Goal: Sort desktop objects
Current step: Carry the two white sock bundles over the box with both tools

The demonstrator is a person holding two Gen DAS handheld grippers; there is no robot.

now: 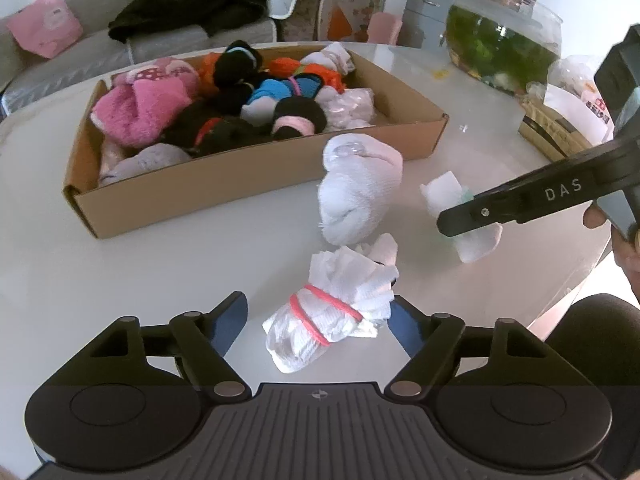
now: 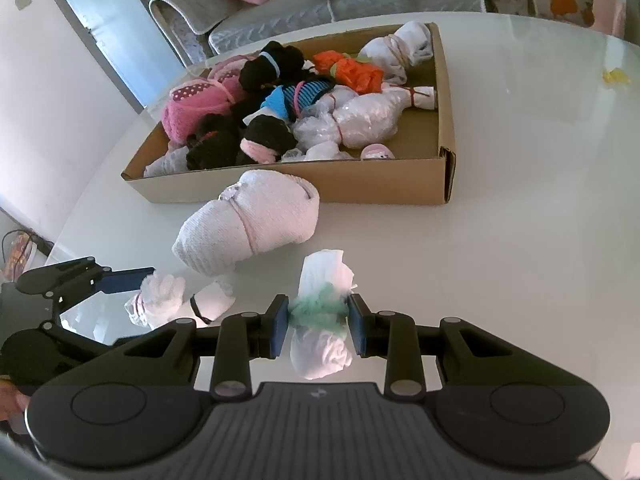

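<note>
A cardboard box (image 1: 240, 184) (image 2: 444, 128) on the white table holds several rolled sock bundles. A large white rolled bundle (image 1: 358, 188) (image 2: 248, 220) lies in front of the box. My left gripper (image 1: 318, 320) is open around a white bundle tied with a pink band (image 1: 332, 316) (image 2: 160, 296) that rests on the table. My right gripper (image 2: 320, 320) is shut on a white bundle with a green band (image 2: 320, 308) (image 1: 460, 216); its finger (image 1: 520, 200) shows in the left wrist view.
A glass fish bowl (image 1: 500, 40) and a bagged package (image 1: 560, 120) stand at the table's far right. A grey sofa (image 2: 280, 4) with a pink cushion (image 1: 44, 26) lies beyond the table. The table edge (image 1: 592, 272) runs near on the right.
</note>
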